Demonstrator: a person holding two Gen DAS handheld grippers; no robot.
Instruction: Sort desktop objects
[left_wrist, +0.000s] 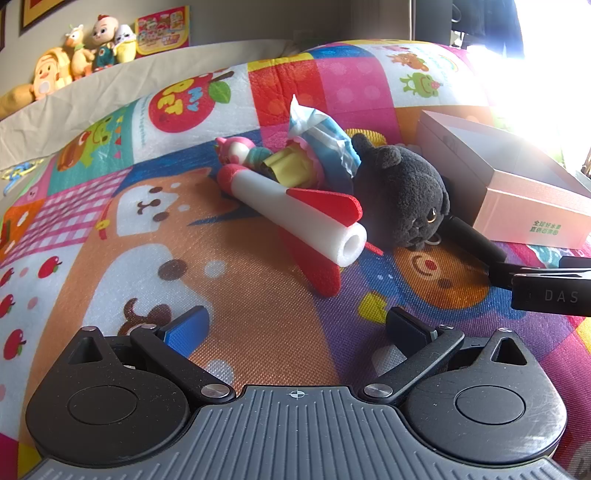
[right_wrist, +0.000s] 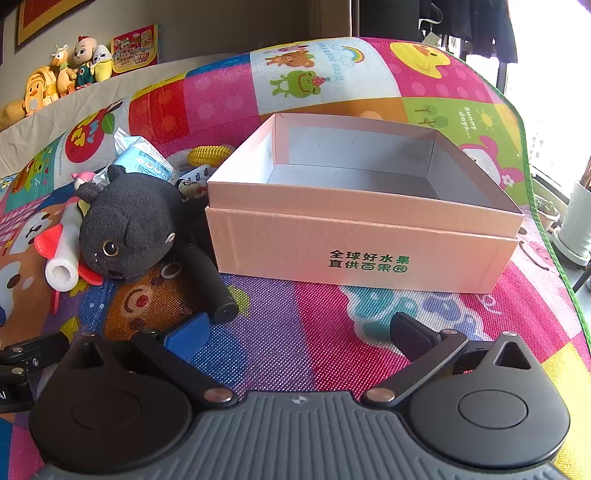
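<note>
Foam rocket (left_wrist: 295, 218) ahead of spread left fingers (left_wrist: 184, 328), untouched

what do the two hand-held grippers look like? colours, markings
Both match. The left hand-held gripper has a ribbed grey body with a small crosshair mark, two round black housings with triangular cut-outs, and black linkage arms on silver pins. One pad is blue, the other black. The right hand-held gripper is built the same; seen from the left wrist, its side carries white letters "DAS". No cables, hands or sleeves show.
</note>
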